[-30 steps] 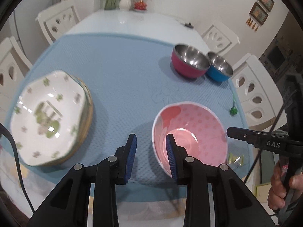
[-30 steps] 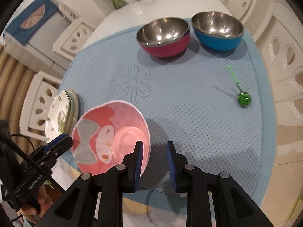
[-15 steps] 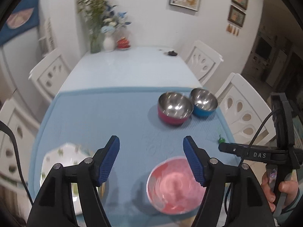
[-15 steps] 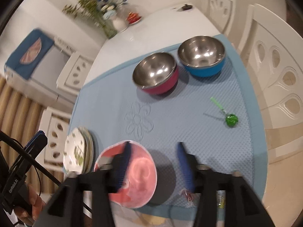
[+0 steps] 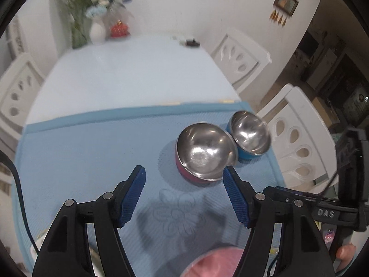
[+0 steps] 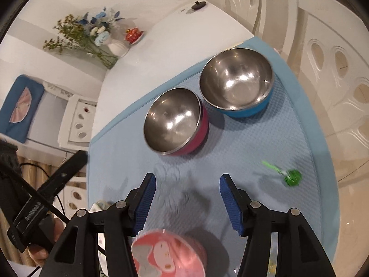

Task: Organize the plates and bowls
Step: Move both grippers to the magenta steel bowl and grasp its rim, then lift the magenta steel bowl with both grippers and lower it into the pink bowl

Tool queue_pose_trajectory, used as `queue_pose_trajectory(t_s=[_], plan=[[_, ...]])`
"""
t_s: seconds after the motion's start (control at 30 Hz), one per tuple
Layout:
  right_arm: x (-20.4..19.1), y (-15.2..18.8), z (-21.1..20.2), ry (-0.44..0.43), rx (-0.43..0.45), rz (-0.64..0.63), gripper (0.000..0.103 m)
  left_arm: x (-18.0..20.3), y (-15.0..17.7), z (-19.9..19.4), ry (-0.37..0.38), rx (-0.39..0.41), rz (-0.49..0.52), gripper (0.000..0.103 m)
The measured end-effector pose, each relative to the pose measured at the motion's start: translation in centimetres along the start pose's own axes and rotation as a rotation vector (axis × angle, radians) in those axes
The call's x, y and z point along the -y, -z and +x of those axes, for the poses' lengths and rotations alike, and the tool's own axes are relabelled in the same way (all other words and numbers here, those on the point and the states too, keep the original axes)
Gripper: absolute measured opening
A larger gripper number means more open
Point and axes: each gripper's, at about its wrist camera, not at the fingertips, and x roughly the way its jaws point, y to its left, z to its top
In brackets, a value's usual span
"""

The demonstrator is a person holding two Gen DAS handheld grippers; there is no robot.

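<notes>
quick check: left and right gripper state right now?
Left gripper: open, holding nothing.
Right gripper: open, holding nothing.

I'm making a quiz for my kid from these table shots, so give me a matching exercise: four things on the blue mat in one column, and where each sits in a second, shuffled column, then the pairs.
Things:
1. magenta steel bowl
2. blue steel bowl
3. pink cartoon bowl
4. green toy

Places:
A. nearest the cameras, at the mat's near edge
B. far corner of the mat, by the white chair
C. alone on the mat's right side
D. mid-mat, just left of the other steel bowl

Pairs: 1-D, 2-B, 3-A, 4-C
</notes>
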Motion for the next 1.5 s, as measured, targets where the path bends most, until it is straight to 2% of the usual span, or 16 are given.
queue_pose_trajectory(t_s=[0.13, 0.33, 0.43, 0.53, 0.63, 0.77, 0.93, 1.03, 1.17, 1.37, 1.5], plan=[[-0.3, -1.8, 3.2, 0.039, -0.03, 0.01, 0.056, -0.8, -1.3, 5.0, 0.013, -0.064, 0.009, 0.066], [0.3, -4.1, 6.9, 0.074, -0.056, 0.013, 0.056, -1.4, -2.4, 10.5, 0.039, -0.145, 0.007, 0.06], [0.6, -4.9, 8.1, 0.082, -0.059, 0.008, 0.056, -1.6, -2.7, 12.1, 0.064, -0.171, -0.003, 0.049], [0.8, -5.4, 9.0, 0.078, -0.063, 0.008, 0.055, -1.6, -2.8, 13.2, 0.078, -0.187, 0.0, 0.044], [1.0, -5.5, 9.6, 0.075, -0.073, 0.0, 0.049, -1.3, -2.6, 14.0, 0.091, -0.205, 0.011, 0.035], [1.1, -5.2, 10.0, 0.082, -0.076, -0.013, 0.046, -1.4, -2.2, 14.5, 0.102, -0.217, 0.006, 0.026], [1.2, -4.8, 10.3, 0.088, -0.078, -0.017, 0.043, -1.8, -2.1, 14.7, 0.103, -0.215, -0.008, 0.021], [0.8, -4.8, 10.5, 0.088, -0.073, -0.028, 0.036, -2.0, -2.2, 14.9, 0.108, -0.21, -0.013, 0.013], [-0.3, -4.9, 10.6, 0.11, -0.055, -0.062, 0.029, -2.0, -2.0, 14.6, 0.094, -0.203, -0.011, 0.012], [-1.5, -4.4, 8.6, 0.086, -0.04, -0.089, 0.026, -2.2, -1.5, 11.3, 0.092, -0.161, -0.028, 0.012], [-3.2, -3.2, 6.2, 0.07, -0.02, -0.118, 0.026, -1.5, -0.8, 6.9, 0.07, -0.097, -0.013, 0.012]])
